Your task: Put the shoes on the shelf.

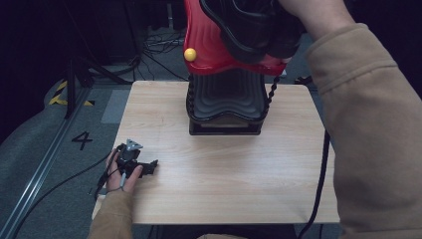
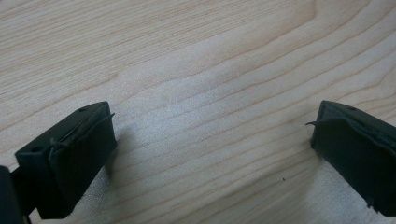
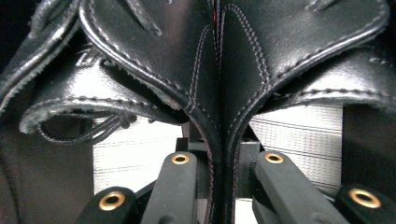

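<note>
**Boot held aloft over desk**

Item: red-and-black boot [image 1: 219, 45], sole toward the camera, raised above the far half of the wooden desk [image 1: 224, 169]. Right claw [image 3: 219, 186] clamped on the boot's black leather edge. Left claw [image 1: 133, 162] resting at the desk's near-left edge, jaws spread wide, nothing between them.

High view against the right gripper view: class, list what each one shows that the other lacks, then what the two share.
High view adds: the wooden table, the left gripper resting open near its left edge, and a yellow knob on the shoe's red part. Right gripper view adds: the right gripper clamped on a black leather flap, its stitching seen close up. Shared: the black leather of the shoe.
</note>
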`<state>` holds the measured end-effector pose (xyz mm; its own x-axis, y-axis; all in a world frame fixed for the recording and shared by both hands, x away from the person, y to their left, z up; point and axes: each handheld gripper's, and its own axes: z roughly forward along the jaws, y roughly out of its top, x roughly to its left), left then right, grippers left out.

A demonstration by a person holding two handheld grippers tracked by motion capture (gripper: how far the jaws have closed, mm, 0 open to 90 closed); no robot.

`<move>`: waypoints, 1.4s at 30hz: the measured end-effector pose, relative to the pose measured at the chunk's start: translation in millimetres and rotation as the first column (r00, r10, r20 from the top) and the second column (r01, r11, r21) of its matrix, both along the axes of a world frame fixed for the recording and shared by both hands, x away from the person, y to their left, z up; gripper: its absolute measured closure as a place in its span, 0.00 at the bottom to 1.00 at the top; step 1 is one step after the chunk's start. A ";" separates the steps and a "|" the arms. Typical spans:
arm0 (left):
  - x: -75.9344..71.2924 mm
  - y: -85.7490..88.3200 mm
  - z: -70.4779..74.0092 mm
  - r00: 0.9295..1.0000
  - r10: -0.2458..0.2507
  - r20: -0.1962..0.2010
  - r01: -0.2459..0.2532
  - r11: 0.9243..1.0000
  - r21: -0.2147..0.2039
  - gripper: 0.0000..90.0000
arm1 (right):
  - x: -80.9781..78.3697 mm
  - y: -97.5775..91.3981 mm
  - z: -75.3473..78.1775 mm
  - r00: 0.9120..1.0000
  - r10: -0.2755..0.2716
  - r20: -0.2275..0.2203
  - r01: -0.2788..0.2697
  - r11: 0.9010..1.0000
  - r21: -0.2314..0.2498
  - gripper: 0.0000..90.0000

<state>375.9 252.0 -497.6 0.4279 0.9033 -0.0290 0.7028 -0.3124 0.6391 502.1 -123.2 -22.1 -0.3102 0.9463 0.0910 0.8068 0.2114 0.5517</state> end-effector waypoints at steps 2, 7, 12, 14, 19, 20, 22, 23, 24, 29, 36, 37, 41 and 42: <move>0.0 -0.2 0.2 1.000 0.003 -0.001 -0.003 1.000 0.003 0.00 | 11.0 6.2 0.6 1.000 -0.019 0.016 0.019 1.000 -0.001 0.92; 0.6 0.0 0.5 1.000 -0.001 -0.006 0.001 1.000 0.002 0.00 | 35.9 19.4 -4.4 0.996 -0.063 0.064 0.064 0.998 0.000 0.92; 0.9 -0.1 0.1 1.000 0.001 0.000 -0.001 1.000 0.002 0.00 | 52.0 30.4 -14.1 0.991 -0.091 0.095 0.092 0.996 -0.007 0.92; 1.0 0.0 0.1 1.000 0.001 0.000 -0.001 1.000 0.002 0.00 | 53.5 32.3 -16.0 0.991 -0.093 0.099 0.095 0.995 -0.010 0.92; 1.1 -0.1 0.1 1.000 0.001 0.000 -0.001 1.000 0.003 0.00 | 59.1 39.2 -28.1 0.985 -0.102 0.137 0.107 0.994 -0.025 0.92; 1.0 -0.2 0.1 1.000 0.001 -0.001 -0.001 1.000 0.002 0.00 | 59.5 39.6 -30.2 0.985 -0.103 0.141 0.107 0.994 -0.021 0.91; 1.0 -0.2 0.1 1.000 0.001 -0.001 -0.001 1.000 0.003 0.00 | 59.9 39.7 -32.8 0.985 -0.103 0.141 0.105 0.994 -0.012 0.91; 1.0 -0.2 0.1 1.000 0.001 -0.001 -0.001 1.000 0.003 0.00 | 60.7 40.0 -36.7 0.984 -0.106 0.144 0.108 0.994 -0.006 0.91; 1.0 -0.2 0.1 1.000 0.001 -0.001 -0.001 1.000 0.003 0.00 | 61.9 40.9 -41.8 0.983 -0.108 0.148 0.111 0.994 -0.008 0.91; 1.0 -0.3 0.0 1.000 0.001 0.000 -0.001 1.000 0.004 0.00 | 66.4 44.0 -57.4 0.981 -0.111 0.158 0.114 0.993 -0.015 0.91; 1.0 -0.2 0.0 1.000 0.001 0.000 -0.001 1.000 0.004 0.00 | 69.4 51.4 -70.9 0.975 -0.151 0.161 0.152 0.988 0.010 0.90; 0.9 -0.2 0.0 1.000 0.001 0.000 -0.001 1.000 0.004 0.00 | 68.9 51.7 -70.6 0.976 -0.148 0.157 0.149 0.989 0.007 0.89; 0.9 -0.2 0.1 1.000 0.001 -0.001 -0.001 1.000 0.003 0.00 | 64.7 53.2 -67.9 0.980 -0.167 0.110 0.171 0.985 -0.026 0.88; 0.8 -0.3 0.1 1.000 0.003 -0.001 -0.003 1.000 0.003 0.00 | 64.2 53.2 -68.5 0.982 -0.174 0.075 0.177 0.984 -0.028 0.87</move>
